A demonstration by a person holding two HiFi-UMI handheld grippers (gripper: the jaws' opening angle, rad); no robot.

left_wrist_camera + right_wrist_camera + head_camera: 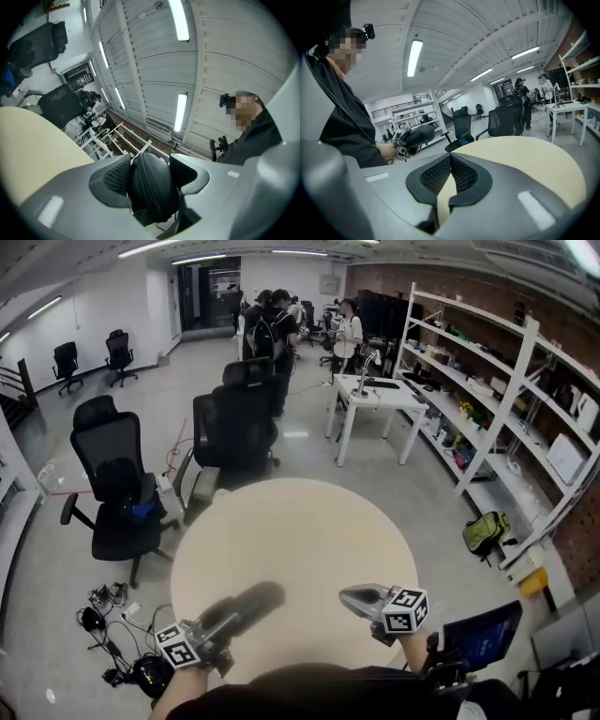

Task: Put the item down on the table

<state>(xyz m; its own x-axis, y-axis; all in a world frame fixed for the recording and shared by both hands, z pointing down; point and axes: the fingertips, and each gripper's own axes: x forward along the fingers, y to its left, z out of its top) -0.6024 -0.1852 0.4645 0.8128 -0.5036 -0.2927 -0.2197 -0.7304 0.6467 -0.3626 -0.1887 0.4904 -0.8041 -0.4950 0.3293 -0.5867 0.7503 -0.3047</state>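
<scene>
Head view: left tongs (223, 622) are gripping a black oval zip-up fabric case (251, 604) across its width, pads pressing on both sides. Case is hanging over the near-left edge of the round beige worktop (300, 521), its long axis running away from the tongs toward the worktop's middle, far end angling up. Gap underneath isn't reading clearly. Right tongs (349, 596) are sitting closed and empty over the near-right edge. Left tongs are carrying the job; I'd say they're needing to level out and lower before letting go.
</scene>
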